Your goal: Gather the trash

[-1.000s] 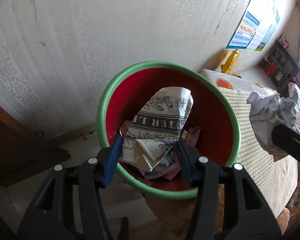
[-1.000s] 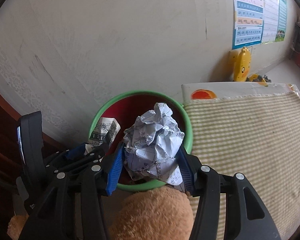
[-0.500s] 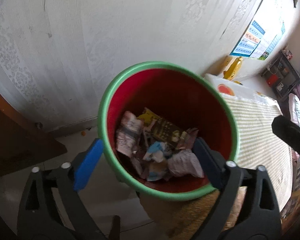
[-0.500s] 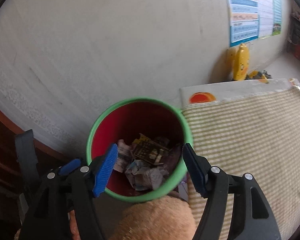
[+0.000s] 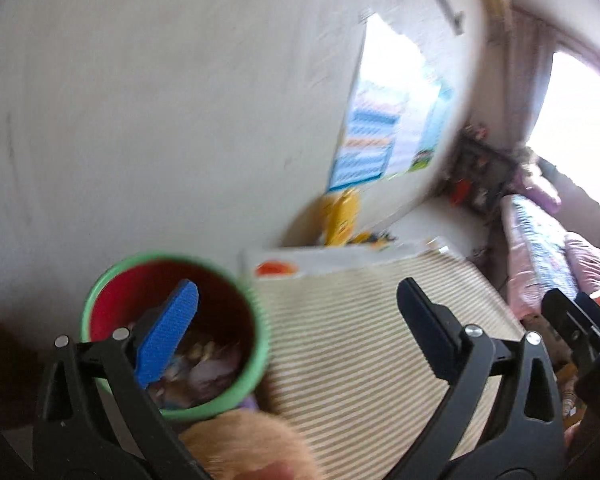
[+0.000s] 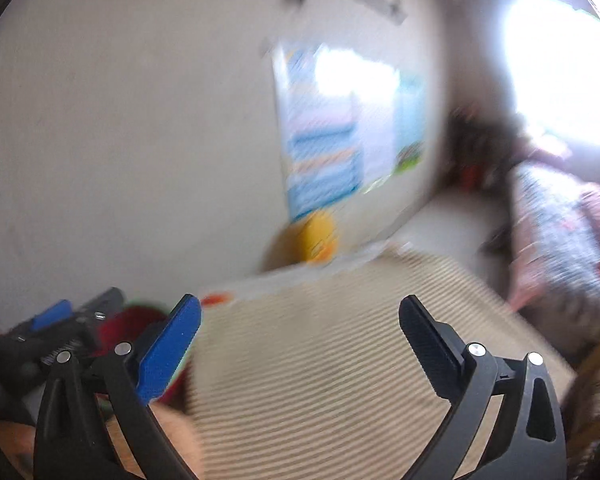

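Blurred wall poster (image 6: 340, 136) unreadable; bin (image 5: 100, 292) trash (image 5: 208, 364) indistinct.

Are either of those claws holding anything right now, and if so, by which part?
No, nothing is held. The left claw and the right claw have just been opening, and both stand wide open with nothing between them. The trash lies in the bin.

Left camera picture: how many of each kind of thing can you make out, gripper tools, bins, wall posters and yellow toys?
Gripper tools: 2, the left gripper and the right gripper at the edge
Bins: 1, the green-rimmed bin
Wall posters: 1, the poster
Yellow toys: 1, the yellow toy
Total: 5
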Action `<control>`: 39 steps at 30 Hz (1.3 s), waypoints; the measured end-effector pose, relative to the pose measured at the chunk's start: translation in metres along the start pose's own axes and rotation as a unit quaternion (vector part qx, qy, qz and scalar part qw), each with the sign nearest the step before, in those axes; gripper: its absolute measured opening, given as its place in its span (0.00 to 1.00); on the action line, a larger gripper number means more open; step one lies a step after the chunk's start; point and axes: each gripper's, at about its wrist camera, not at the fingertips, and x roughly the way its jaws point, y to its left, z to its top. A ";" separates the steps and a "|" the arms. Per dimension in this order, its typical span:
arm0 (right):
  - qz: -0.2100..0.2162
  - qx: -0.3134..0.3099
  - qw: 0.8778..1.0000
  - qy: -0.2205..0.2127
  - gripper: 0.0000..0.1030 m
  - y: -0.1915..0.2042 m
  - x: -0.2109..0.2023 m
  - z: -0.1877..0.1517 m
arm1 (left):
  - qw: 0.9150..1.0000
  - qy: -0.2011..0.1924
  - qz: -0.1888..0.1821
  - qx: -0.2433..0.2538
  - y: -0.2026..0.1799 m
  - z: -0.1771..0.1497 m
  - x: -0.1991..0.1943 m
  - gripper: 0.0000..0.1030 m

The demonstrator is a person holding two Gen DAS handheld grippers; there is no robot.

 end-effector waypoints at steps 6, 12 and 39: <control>-0.075 0.022 0.997 -0.019 0.93 -0.045 -0.023 -0.003 | 0.994 -0.104 -0.009 0.032 -0.060 0.014 -0.033 0.95; -0.077 0.043 0.996 -0.004 0.93 -0.067 -0.035 -0.019 | 0.997 -0.070 -0.017 0.036 -0.095 0.023 -0.033 0.95; -0.058 0.047 0.997 0.031 0.93 -0.059 -0.028 -0.029 | 0.996 -0.018 0.016 0.082 -0.100 -0.002 -0.031 0.95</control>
